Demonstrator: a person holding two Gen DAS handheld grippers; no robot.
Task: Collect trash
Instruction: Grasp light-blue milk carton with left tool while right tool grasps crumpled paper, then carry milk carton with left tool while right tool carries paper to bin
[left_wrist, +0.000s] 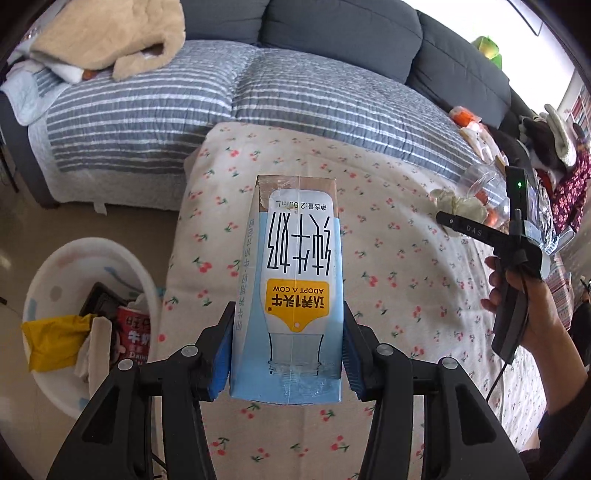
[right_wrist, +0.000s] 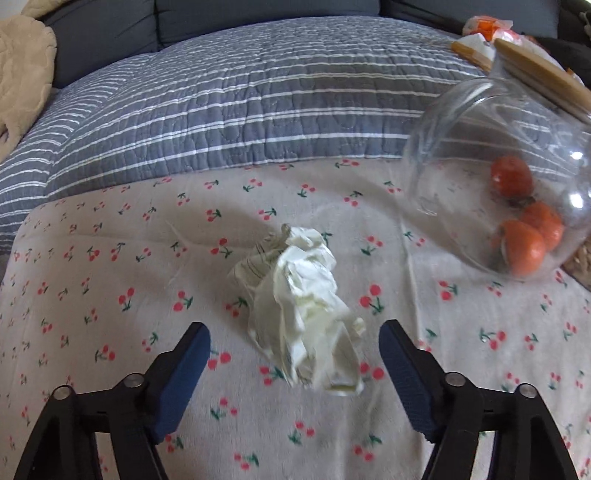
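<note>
Left gripper (left_wrist: 288, 354) clamps a milk carton (left_wrist: 295, 280); right gripper (right_wrist: 295, 365) stands wide open astride crumpled paper (right_wrist: 303, 306), pads clear.

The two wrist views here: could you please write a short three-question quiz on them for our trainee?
1. True or false: the left tongs are shut on the milk carton.
2. What lies between the open right tongs, untouched by the pads?
A. an orange
B. the crumpled paper
C. a spoon
3. In the left wrist view, where is the white bin that already holds trash?

Key
1. True.
2. B.
3. On the floor, left of the cherry-print cover.
</note>
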